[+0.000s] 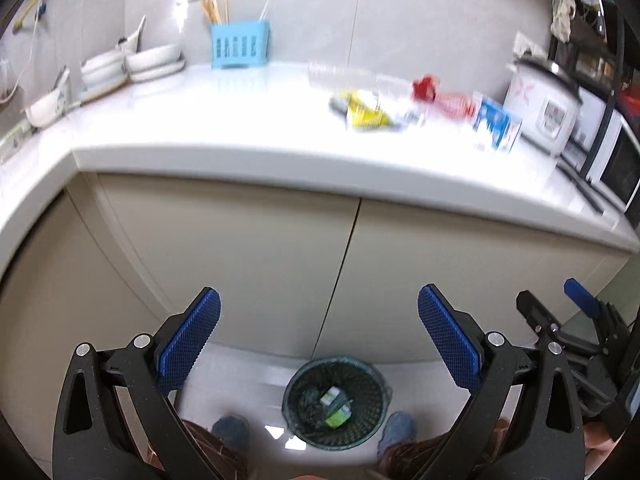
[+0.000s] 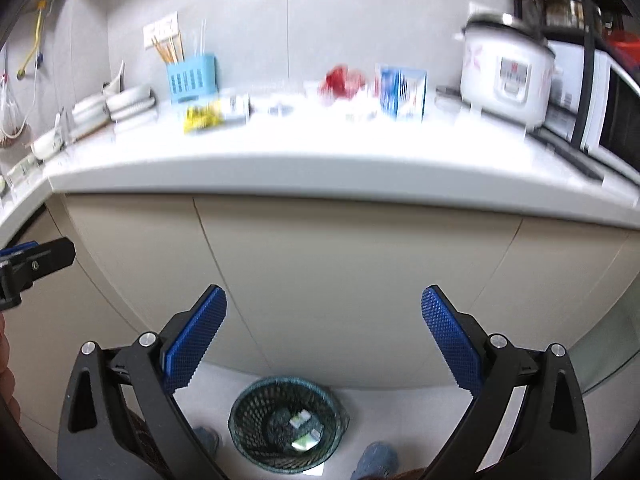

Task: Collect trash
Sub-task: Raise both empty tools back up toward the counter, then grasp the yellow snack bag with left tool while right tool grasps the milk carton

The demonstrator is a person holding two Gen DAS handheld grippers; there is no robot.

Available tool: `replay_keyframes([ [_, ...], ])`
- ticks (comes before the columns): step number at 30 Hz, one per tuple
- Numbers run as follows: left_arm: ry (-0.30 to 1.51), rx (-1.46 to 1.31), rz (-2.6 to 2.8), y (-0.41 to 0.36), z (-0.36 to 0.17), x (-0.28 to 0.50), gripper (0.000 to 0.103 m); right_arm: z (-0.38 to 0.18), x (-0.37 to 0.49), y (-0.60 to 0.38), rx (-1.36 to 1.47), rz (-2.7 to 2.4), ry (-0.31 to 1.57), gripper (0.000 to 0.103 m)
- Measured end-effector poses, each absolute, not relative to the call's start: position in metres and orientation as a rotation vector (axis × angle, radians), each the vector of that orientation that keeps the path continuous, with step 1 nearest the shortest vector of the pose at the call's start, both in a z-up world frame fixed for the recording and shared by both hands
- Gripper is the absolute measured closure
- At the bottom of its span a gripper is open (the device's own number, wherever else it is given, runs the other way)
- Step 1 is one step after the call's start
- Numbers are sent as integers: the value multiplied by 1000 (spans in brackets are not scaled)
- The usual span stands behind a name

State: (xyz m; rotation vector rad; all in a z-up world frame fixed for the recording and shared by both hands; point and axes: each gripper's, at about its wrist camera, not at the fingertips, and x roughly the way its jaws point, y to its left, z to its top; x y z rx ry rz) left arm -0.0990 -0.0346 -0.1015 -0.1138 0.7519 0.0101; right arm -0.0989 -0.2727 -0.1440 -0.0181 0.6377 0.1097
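Both my grippers are wide open and empty: left gripper (image 1: pixel 319 308) and right gripper (image 2: pixel 324 308) hang in front of the cabinet doors, below the worktop (image 1: pixel 240 128) edge, pointed at the back wall, roughly level. The bin (image 1: pixel 337 402) sits on the floor right under them with a couple of small cartons already in it.

Trash left on the worktop, toward the right end near the rice cooker (image 2: pixel 506 76): yellow wrapper (image 1: pixel 366 114), red wrapper (image 1: pixel 436 98), blue carton (image 1: pixel 496 122), and a clear plastic piece behind them, too blurred to identify.

All look light. The wrappers are probably soft, crinkly and slippery, so I'd pinch a bunched fold, not a flat face. The carton looks stiff but crushable; I'd take it across the narrow sides, gently.
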Motion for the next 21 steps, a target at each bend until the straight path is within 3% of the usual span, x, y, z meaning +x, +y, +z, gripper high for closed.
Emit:
replay_keyframes([
  [11,694,-55,25,-62,-15,-35,6,-53,-44,-293,-36,77,569,9],
  [21,797,-50,55,-73,-27,70,6,-24,70,-319,-3,17,644,9],
])
